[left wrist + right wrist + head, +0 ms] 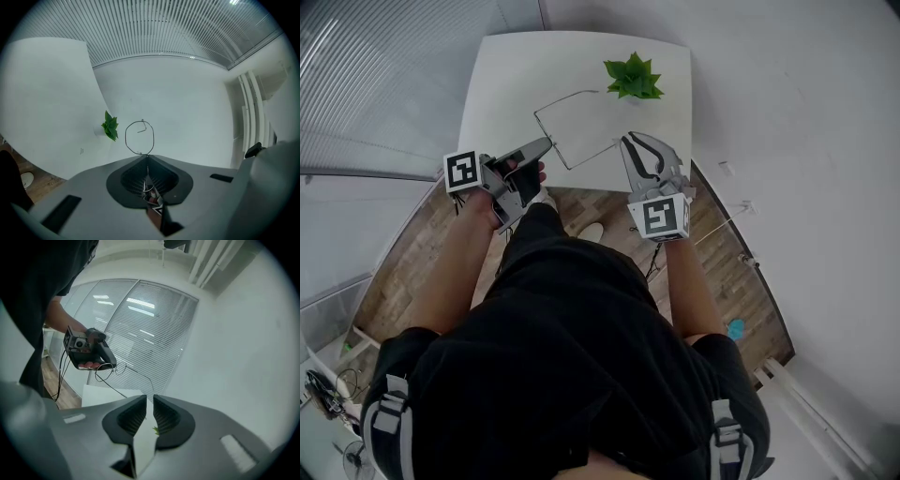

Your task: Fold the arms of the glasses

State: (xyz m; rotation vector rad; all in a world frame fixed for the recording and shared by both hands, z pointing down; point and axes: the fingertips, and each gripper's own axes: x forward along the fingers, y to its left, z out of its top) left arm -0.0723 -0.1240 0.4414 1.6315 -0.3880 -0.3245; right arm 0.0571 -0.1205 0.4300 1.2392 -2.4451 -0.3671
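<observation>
My left gripper (546, 142) has its jaws pressed together on the thin wire of the glasses (592, 156), holding them up over the near edge of the white table (497, 84). In the left gripper view the jaws of the left gripper (146, 159) meet on a fine strand of the frame, and one round wire rim of the glasses (139, 137) stands just past the tips, seen against the pale wall. From the head view the frame's long thin wires spread out over the tabletop, one reaching towards the small green plant (633, 77) at the far side, another running across to my right. My right gripper (630, 137) sits just beside the end of that second wire, and I cannot tell from above whether it touches it. In the right gripper view the jaws of the right gripper (149, 398) stand a little apart with nothing between the pads; through the gap I only see the white tabletop and a scrap of the plant (154, 429). That same view shows the left gripper (89, 351) up ahead in a hand, with the glasses (117, 368) hanging at its tips, the round rims close to it and one arm sloping down towards my right gripper's jaws. The plant (110, 125) also shows to the left of the rim in the left gripper view.
</observation>
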